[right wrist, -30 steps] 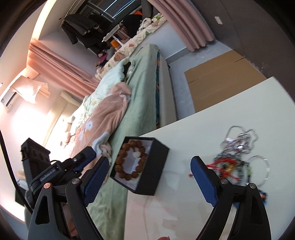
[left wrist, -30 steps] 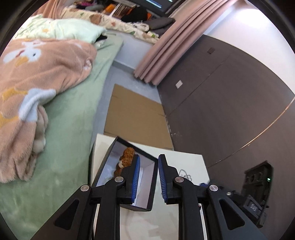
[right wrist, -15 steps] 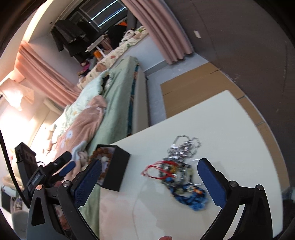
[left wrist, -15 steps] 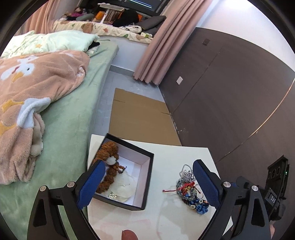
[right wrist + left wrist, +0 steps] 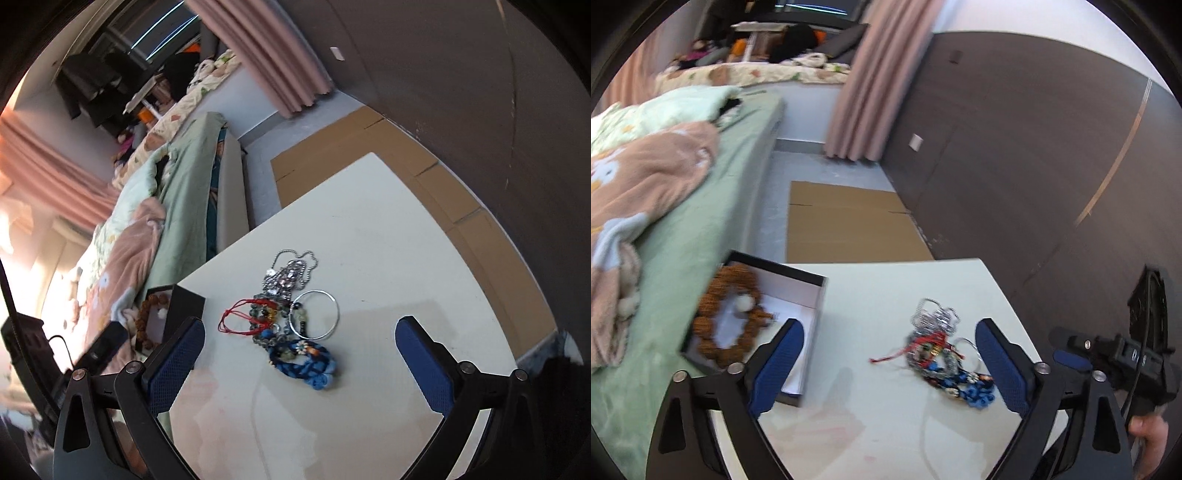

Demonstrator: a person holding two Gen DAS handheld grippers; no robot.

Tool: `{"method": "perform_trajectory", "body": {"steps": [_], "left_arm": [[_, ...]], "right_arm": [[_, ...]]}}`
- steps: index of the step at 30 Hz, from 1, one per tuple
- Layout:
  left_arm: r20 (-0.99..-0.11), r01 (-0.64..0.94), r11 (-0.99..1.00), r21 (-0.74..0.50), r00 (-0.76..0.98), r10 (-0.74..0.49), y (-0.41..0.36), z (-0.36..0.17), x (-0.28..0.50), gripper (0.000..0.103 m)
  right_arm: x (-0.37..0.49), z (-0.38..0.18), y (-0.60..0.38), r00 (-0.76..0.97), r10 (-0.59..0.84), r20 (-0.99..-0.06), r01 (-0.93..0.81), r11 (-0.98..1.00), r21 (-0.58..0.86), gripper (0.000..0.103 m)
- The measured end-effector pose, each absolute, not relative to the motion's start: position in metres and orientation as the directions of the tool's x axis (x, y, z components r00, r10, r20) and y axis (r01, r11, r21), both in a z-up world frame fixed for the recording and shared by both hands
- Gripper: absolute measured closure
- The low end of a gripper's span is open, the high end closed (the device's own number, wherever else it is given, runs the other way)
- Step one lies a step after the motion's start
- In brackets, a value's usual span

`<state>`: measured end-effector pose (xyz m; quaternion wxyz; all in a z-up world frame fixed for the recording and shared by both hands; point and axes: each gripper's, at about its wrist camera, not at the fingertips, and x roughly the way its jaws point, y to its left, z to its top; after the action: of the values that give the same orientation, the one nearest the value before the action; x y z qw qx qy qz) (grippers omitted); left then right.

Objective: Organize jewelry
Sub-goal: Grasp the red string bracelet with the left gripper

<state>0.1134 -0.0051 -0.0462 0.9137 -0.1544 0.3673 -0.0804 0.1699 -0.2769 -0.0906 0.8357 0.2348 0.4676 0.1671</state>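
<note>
Left wrist view: left hand-held gripper (image 5: 888, 365) released, jaws just been widening, nothing between. Jewelry pile (image 5: 942, 354) on counter (image 5: 894, 280) ahead, toward right finger; box (image 5: 812, 291) with bead bracelet (image 5: 727, 317) off left.

Right wrist view: right hand-held gripper (image 5: 299, 363) spread wide, empty. Jewelry pile (image 5: 291, 325) dead ahead between fingers, long axis running away from camera; this hand looks better centred.

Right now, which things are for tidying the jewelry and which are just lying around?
For the job:
- tangled jewelry pile
- silver bangle in it
- blue braided bracelet
- black box
- brown bead bracelet already inside the box
- left gripper and right gripper, both open

Just lying about:
- flat cardboard on the floor
- peach blanket
- pink curtain
</note>
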Motion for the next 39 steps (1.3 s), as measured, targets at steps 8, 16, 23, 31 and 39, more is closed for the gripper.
{"method": "perform_trajectory", "body": {"steps": [8,16,23,31,39], "left_arm": [[-0.710,0.095,0.950,-0.298,0.643,-0.287,-0.042,-0.072,0.137,0.043],[-0.761,0.126,0.965,-0.229,0.595,-0.259,-0.064,-0.098,0.157,0.048],[-0.778,0.113,0.964,-0.241,0.571,-0.262,-0.061,-0.117,0.176,0.056],[-0.760,0.133,0.939,-0.317,0.556,-0.336,-0.054,-0.115,0.176,0.097],[-0.727,0.123,0.936,-0.331,0.598,-0.336,-0.032,-0.091,0.157,0.097]], "right_arm": [[0.178,-0.104,-0.287,0.486,0.485,-0.727,-0.018,0.837,0.547,0.000],[0.191,-0.122,-0.273,0.413,0.498,-0.763,-0.003,0.838,0.545,0.022],[0.203,-0.130,-0.267,0.381,0.500,-0.777,0.002,0.840,0.542,0.022],[0.215,-0.141,-0.243,0.321,0.580,-0.748,-0.019,0.794,0.608,0.039],[0.223,-0.153,-0.220,0.299,0.575,-0.762,-0.014,0.801,0.599,0.064]]}}
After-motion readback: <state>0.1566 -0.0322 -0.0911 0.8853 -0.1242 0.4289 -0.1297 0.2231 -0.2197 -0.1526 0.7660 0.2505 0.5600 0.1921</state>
